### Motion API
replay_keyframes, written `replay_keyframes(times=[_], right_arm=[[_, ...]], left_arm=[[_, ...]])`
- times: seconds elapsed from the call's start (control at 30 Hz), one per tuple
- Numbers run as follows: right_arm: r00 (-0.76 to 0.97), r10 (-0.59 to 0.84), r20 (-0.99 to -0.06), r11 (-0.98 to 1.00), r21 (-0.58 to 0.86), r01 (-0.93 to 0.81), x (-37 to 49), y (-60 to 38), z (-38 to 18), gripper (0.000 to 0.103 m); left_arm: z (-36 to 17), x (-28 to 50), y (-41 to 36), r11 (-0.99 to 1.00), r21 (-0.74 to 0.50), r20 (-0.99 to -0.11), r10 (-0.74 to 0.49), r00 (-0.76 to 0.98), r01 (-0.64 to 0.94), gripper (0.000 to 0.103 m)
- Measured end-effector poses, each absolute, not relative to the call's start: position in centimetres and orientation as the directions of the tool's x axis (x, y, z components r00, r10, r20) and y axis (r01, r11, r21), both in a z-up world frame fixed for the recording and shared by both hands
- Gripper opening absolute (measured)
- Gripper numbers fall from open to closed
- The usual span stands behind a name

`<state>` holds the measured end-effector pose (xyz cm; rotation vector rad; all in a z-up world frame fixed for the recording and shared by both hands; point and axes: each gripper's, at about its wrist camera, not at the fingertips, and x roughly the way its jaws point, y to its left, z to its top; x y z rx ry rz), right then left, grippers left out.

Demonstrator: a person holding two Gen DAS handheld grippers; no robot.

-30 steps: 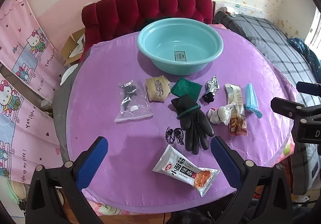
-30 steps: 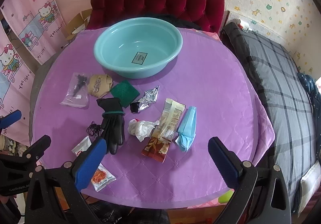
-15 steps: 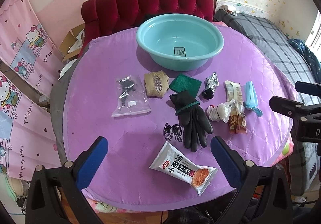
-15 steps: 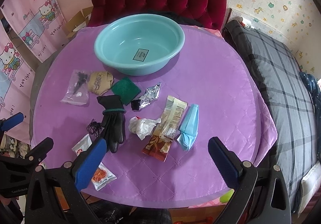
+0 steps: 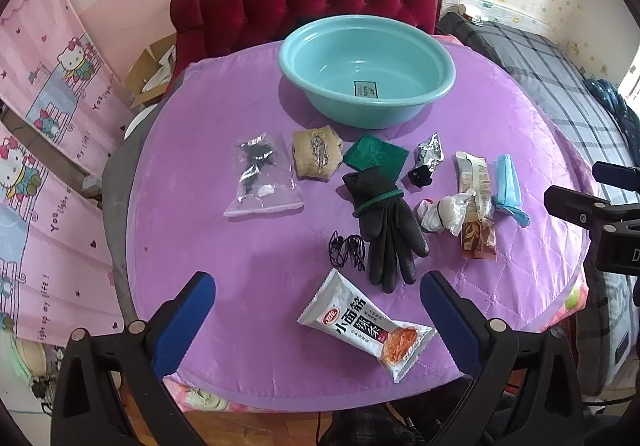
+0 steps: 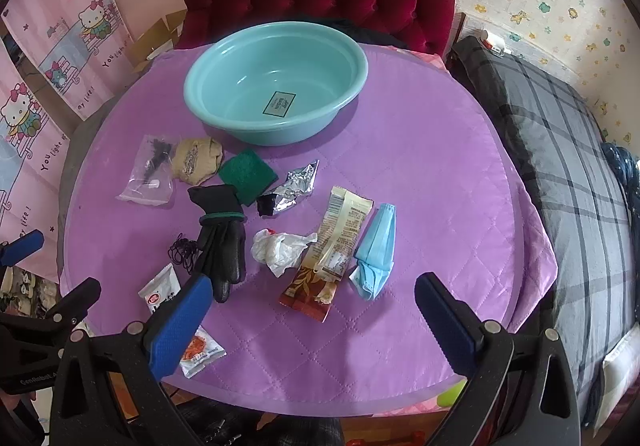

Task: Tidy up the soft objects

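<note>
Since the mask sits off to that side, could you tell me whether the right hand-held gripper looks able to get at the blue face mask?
Probably yes: the right hand-held gripper is open, and the blue face mask lies flat ahead of it, nothing on top.

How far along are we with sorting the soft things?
Nothing looks done: the basin holds nothing. Nothing is in hand; the left hand-held gripper and right hand-held gripper are both open above the table's near edge. The glove, face mask, green pad and the rest all remain.
</note>
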<state>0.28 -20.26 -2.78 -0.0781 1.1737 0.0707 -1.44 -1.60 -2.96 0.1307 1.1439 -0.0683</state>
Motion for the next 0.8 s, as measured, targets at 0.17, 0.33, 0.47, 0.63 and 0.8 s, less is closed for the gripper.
replay_keyframes(times=[0.17,0.33,0.47,0.63,0.8], right_arm=[[0.386,0.032,-0.922,0.993,-0.016,-0.121,0.3,-20.5,-3.1,0.103],[0.381,0.054,-0.923,0.991,0.004,-0.131,0.3,-21.1,-3.7,0.103],[0.379,0.060,-0.923,0.991,0.011,-0.130,0.4,-21.8,-4.3,0.103],[0.380,0.056,-0.923,0.992,0.007,-0.127,0.4,-22.6,-4.9,0.103],[0.360,0.049,-0.931,0.991,-0.001,-0.137,0.4,-23.1,-6.1,0.103]], left_arm=[[-3.1,-1.6,-1.9,0.990,0.094,-0.911,0.043,0.410,0.104,0.103],[-3.7,-2.0,-2.0,0.993,0.078,-0.926,0.037,0.375,0.093,0.103],[-5.6,-1.9,-1.7,0.997,0.048,-0.954,0.026,0.300,0.066,0.103],[-8.3,-1.8,-1.7,0.998,0.046,-0.972,0.036,0.234,0.037,0.103],[-10.7,-1.5,-1.6,0.999,0.044,-0.979,0.042,0.199,0.010,0.103]])
